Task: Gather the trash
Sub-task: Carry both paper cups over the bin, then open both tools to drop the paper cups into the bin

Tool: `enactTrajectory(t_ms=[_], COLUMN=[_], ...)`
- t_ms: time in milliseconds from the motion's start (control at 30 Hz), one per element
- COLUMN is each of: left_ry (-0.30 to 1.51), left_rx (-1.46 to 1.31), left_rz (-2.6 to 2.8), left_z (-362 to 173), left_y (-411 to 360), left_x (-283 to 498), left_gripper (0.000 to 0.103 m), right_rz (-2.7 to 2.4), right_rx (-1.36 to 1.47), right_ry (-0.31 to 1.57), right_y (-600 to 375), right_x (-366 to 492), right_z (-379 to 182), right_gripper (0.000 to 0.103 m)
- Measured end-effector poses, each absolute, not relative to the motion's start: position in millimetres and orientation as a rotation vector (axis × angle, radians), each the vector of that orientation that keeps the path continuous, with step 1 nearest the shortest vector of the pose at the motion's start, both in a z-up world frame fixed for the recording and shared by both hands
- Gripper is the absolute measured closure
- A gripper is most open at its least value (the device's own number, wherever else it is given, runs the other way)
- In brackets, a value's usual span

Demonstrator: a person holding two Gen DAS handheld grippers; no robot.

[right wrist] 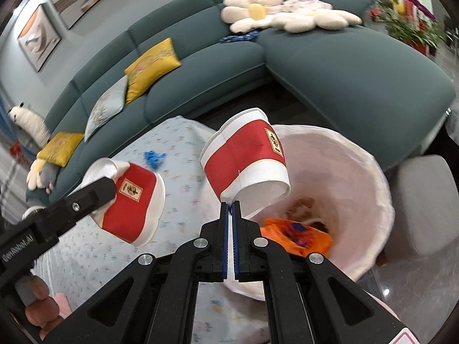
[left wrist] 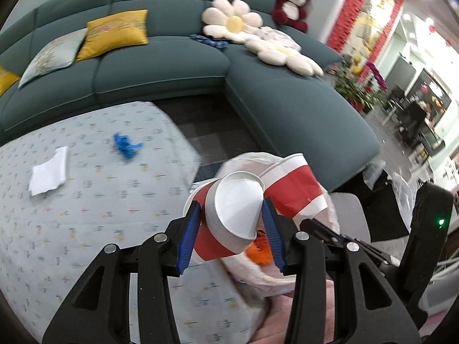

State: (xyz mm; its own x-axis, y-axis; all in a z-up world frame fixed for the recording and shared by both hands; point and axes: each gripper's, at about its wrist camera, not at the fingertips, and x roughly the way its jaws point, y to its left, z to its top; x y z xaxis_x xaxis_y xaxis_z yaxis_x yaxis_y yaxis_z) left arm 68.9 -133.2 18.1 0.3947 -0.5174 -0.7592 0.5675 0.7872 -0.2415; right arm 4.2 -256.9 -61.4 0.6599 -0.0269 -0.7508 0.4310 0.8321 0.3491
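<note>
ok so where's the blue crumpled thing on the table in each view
Left wrist view: the blue crumpled scrap lies on the patterned tablecloth, upper left of centre, right of the white tissue.
Right wrist view: the same scrap sits left of centre, between the two red paper cups, one in the left gripper and one in the right gripper.
Shared landmark: the yellow cushion on the green sofa.
</note>
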Motion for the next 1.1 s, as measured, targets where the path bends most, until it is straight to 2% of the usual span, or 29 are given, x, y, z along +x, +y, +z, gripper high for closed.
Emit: enactTrajectory(t_ms=[467,567,600,667,900,1033,1100], left_ry=[0.989,0.999,0.998,0.988,0.992,0.982,0.98], left_rx=[0.084,0.081,0.082,0.082,0.074,0.077,0.075], left_rz=[-0.747,-0.74,-0.735,-0.721,-0.681,-0.659,-0.648], left_z=[8,7,6,7,6,7,7], left_y=[-185,-187,-186,-182,-167,-157,-152], left_x=[56,57,57,57,64,67,70], left_gripper=[0.059,0.054,0.049,0.044,0.044,0.044,0.044], right_rz=[-0.326,-0.342,-0.343,-0.342,-0.329,-0.32,-0.311], right_rx=[0.574,0.576,0.576,0.578,0.567,0.551,0.544], right_ry=[0.809,0.799,0.797,0.796,0.794,0.793,0.793], right_y=[-287,-289,-290,-291,-286,-279,-275], right_x=[-21,-23,-24,-24,-20,-14,-10], right_z=[-71,-70,-70,-69,-65,-60,-58], right_gripper=[0.1,0.093,0.093,0.093,0.092,0.083,0.082])
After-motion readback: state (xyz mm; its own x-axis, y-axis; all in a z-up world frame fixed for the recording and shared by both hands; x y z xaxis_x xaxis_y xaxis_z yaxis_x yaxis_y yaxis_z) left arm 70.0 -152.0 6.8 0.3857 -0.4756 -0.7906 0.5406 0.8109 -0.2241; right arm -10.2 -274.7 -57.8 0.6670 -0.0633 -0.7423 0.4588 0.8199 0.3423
